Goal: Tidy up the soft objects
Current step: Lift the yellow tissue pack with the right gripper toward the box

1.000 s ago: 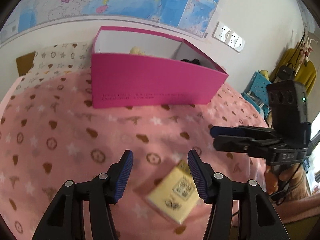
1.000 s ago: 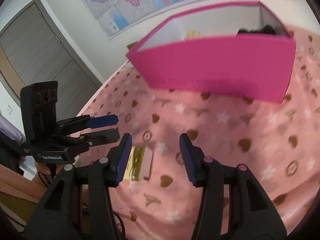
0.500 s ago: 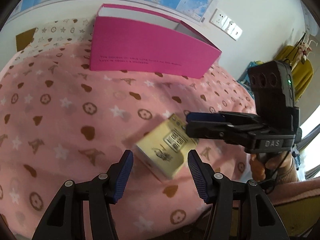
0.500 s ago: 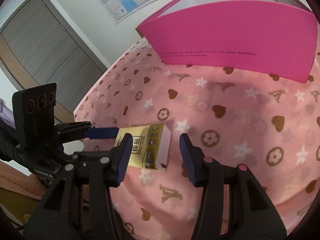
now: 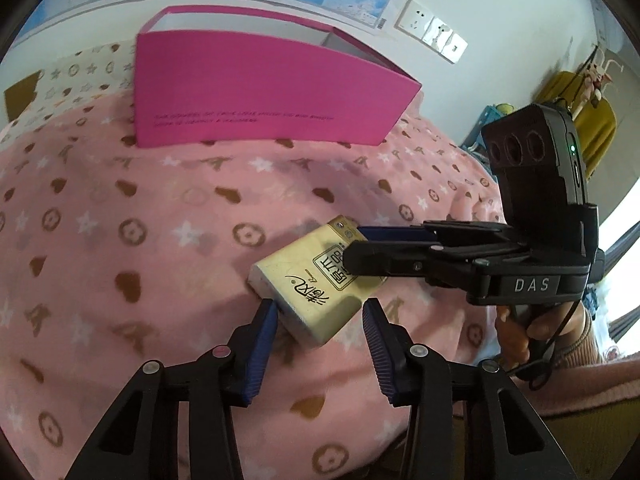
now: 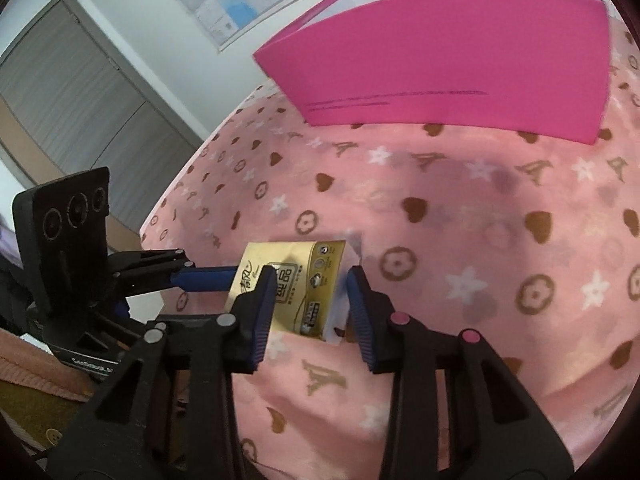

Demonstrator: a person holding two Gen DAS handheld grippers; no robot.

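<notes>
While closing, both grippers' fingers (image 5: 264, 332) flank tissue pack (image 5: 316, 288).

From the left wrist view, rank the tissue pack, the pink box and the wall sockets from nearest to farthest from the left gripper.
1. Tissue pack: lies on the pink blanket, its near end between the closing jaws of the left gripper.
2. Pink box: farther back on the blanket, centre-left.
3. Wall sockets: on the wall behind the box, upper right.

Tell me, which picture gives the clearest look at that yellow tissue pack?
The left wrist view: the tissue pack lies almost whole on the pink blanket, printed top and near end visible, only its far corner covered. In the right wrist view the pack appears too, but one black finger hides part of it.
</notes>
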